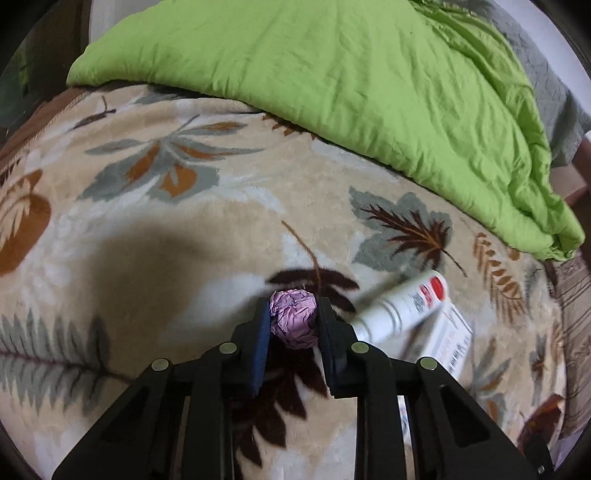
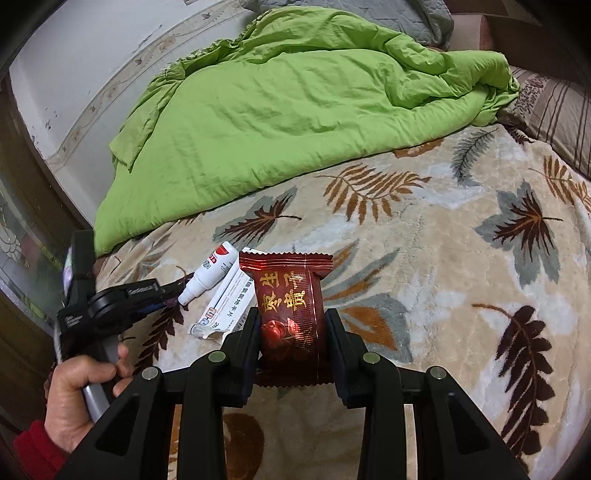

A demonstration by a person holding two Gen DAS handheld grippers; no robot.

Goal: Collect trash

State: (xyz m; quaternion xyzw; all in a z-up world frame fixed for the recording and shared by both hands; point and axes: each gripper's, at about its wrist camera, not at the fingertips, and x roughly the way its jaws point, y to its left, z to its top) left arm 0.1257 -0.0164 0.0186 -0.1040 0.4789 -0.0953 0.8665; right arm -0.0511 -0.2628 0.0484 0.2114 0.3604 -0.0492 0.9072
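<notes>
A crumpled purple paper ball [image 1: 293,325] lies on the leaf-patterned blanket [image 1: 166,240], and my left gripper [image 1: 293,314] is shut on it, both pads pressing its sides. My right gripper [image 2: 291,325] is shut on a dark red snack wrapper [image 2: 286,280] with gold lettering, held upright above the blanket [image 2: 443,258]. In the right wrist view the left gripper [image 2: 162,299] reaches in from the left, held by a hand [image 2: 81,387] in a red sleeve. A white spray bottle [image 1: 402,306] [image 2: 212,273] and a white medicine box [image 1: 443,339] [image 2: 225,302] lie just right of the ball.
A rumpled green duvet [image 1: 332,92] [image 2: 277,110] covers the far part of the bed. A striped pillow [image 2: 554,107] sits at the right, a grey quilted one [image 2: 369,14] behind the duvet. A white wall [image 2: 74,74] borders the bed on the left.
</notes>
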